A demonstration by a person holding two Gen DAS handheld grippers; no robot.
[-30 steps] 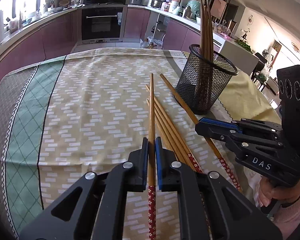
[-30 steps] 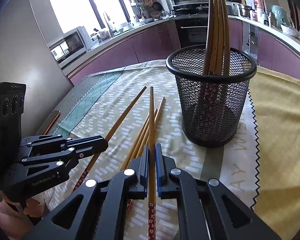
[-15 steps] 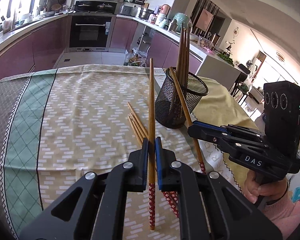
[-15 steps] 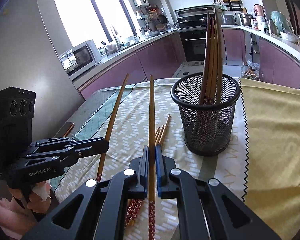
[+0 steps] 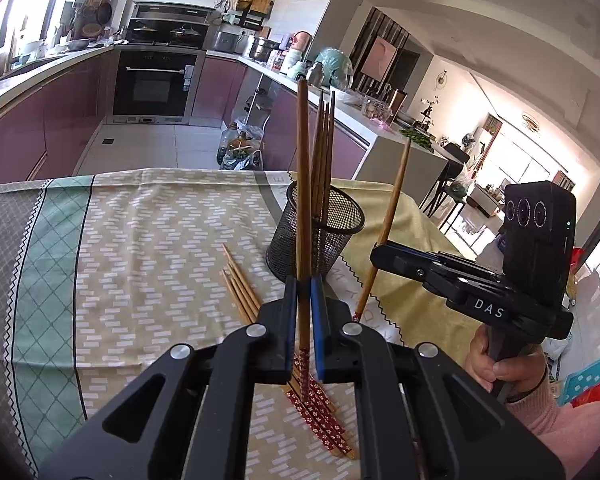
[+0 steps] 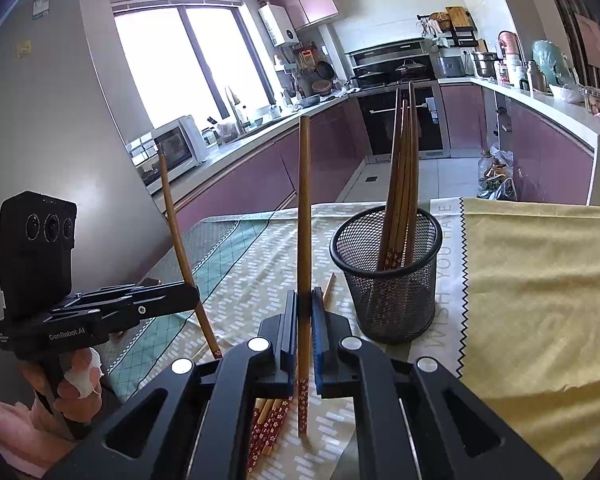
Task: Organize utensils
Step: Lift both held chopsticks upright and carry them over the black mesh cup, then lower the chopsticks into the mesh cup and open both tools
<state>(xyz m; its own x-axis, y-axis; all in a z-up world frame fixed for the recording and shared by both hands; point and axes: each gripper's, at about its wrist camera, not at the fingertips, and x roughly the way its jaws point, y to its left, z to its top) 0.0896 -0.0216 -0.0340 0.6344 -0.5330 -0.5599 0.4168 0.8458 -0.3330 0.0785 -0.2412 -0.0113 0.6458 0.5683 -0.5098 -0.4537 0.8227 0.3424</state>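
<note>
Chopsticks, wooden, red-patterned handles: two in hand, several in the mesh cup (image 5: 318,236), a handful loose on the tablecloth (image 5: 140,248).

Item one: left chopstick (image 5: 302,184), clamped near its handle end in your left gripper (image 5: 304,300), jaws closed tight on the shaft. It stands tip-up, clear of the cloth, and in the left view it crosses in front of the cup.

Item two: right chopstick (image 6: 304,216), clamped the same way in your right gripper (image 6: 305,320), jaws shut on it, tip-up, handle end hanging below the pads. In the right view the cup sits just to its right.

Item three: loose chopsticks (image 5: 244,292), lying bundled on the cloth near the cup's left side, handles toward you.

Item four: cup, upright at the seam where the patterned cloth meets the yellow cloth (image 6: 540,280), the stored chopsticks in it standing handle-down.

Step in hand, as judged: carrying both lifted chopsticks toward the cup. Next move calls for you to bring each over the rim, line its lower end with the opening, lower it in, then ease the jaws apart. Enter one at a time so the two grippers and the standing sticks do not clash.
</note>
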